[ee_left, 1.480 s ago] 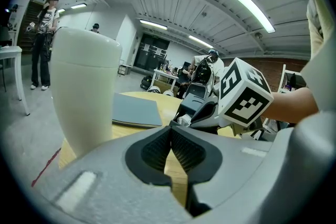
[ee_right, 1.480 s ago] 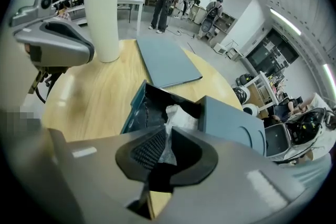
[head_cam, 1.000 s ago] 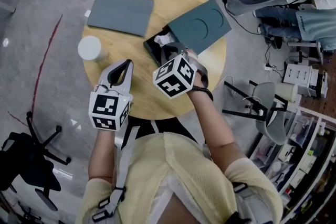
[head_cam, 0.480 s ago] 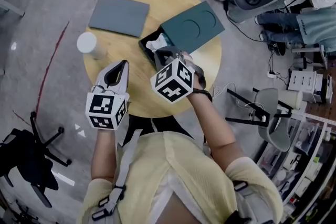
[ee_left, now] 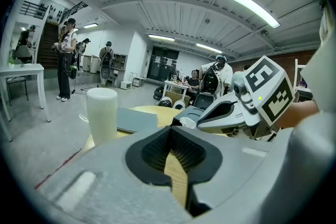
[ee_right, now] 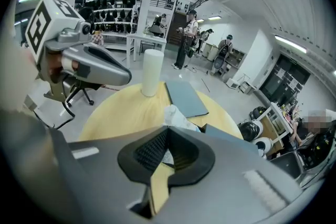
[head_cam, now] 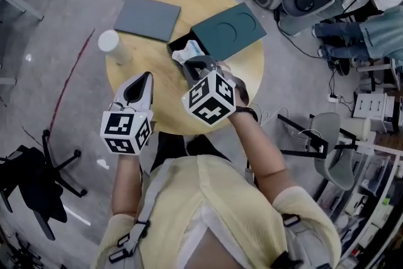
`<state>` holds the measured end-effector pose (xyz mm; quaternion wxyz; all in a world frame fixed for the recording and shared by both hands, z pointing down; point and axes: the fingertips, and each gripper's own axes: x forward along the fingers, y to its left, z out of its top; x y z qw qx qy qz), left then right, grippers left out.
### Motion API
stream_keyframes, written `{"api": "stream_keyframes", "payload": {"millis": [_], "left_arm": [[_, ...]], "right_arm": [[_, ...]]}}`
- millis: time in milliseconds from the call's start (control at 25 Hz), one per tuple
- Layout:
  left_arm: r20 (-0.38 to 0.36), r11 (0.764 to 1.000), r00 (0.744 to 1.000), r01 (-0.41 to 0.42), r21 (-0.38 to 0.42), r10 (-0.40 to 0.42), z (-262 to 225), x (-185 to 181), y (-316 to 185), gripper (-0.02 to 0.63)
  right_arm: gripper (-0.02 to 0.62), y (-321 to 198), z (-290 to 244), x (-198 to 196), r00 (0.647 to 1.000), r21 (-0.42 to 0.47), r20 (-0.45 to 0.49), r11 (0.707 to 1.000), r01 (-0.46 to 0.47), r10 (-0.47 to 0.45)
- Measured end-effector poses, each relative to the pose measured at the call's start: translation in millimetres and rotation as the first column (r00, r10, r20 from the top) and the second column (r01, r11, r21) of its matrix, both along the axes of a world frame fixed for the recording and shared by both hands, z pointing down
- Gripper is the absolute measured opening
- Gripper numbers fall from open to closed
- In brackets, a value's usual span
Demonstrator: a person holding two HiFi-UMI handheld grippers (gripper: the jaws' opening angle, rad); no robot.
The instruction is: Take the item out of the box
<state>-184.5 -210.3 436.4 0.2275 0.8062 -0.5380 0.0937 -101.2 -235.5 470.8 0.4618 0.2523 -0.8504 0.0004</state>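
Round table [head_cam: 165, 107]; box [head_cam: 174, 47] near its middle, lid [head_cam: 230, 28] askew over the far part, near end open. Inside the open end, a white crumpled wad [head_cam: 187, 51], not out of the box. At that open end, right gripper [head_cam: 187, 62], jaws pressed together, tips just beside the wad; unclear whether any of it is caught. Left of the box and well apart from it, left gripper [head_cam: 147, 76], jaws pressed together, nothing between. Farther left of the box, white cylinder [head_cam: 109, 45]. Beyond the box to the left, grey flat panel [head_cam: 148, 17].
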Motion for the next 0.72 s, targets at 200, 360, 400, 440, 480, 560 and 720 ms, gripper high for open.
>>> {"api": "stream_keyframes", "payload": {"millis": [200, 360, 400, 440, 480, 560, 720], "left_arm": [[-0.006, 0.999, 1.000, 0.022, 0.025, -0.022, -13.4, 6.0, 14.2, 0.005], [0.010, 0.998, 0.999, 0.042, 0.040, -0.042, -22.8, 9.3, 26.1, 0.005], [0.014, 0.998, 0.999, 0.048, 0.043, -0.048, -24.7, 9.3, 28.4, 0.005], [0.016, 0.998, 0.998, 0.053, 0.046, -0.054, -26.8, 9.4, 30.4, 0.005], [0.018, 0.997, 0.998, 0.059, 0.049, -0.060, -29.0, 9.8, 32.4, 0.005], [0.012, 0.996, 0.997, 0.069, 0.058, -0.070, -34.2, 11.3, 37.4, 0.005], [-0.009, 0.994, 0.997, 0.078, 0.076, -0.077, -43.6, 20.6, 47.9, 0.005]], "right_arm": [[0.007, 15.0, -14.7, 6.7, 0.999, 0.019, 0.028, 1.000, 0.014, -0.015], [0.006, 28.0, -25.4, 14.3, 0.998, 0.031, 0.053, 0.999, 0.020, -0.021], [0.007, 30.5, -27.8, 15.9, 0.998, 0.033, 0.059, 0.999, 0.020, -0.022], [0.007, 32.8, -30.1, 17.7, 0.998, 0.035, 0.066, 0.999, 0.020, -0.023], [0.007, 35.0, -32.4, 19.5, 0.997, 0.038, 0.072, 0.999, 0.020, -0.023], [0.008, 40.1, -37.0, 23.5, 0.996, 0.043, 0.084, 0.999, 0.020, -0.024], [0.006, 50.2, -44.3, 34.2, 0.994, 0.055, 0.106, 0.998, 0.018, -0.024]]}}
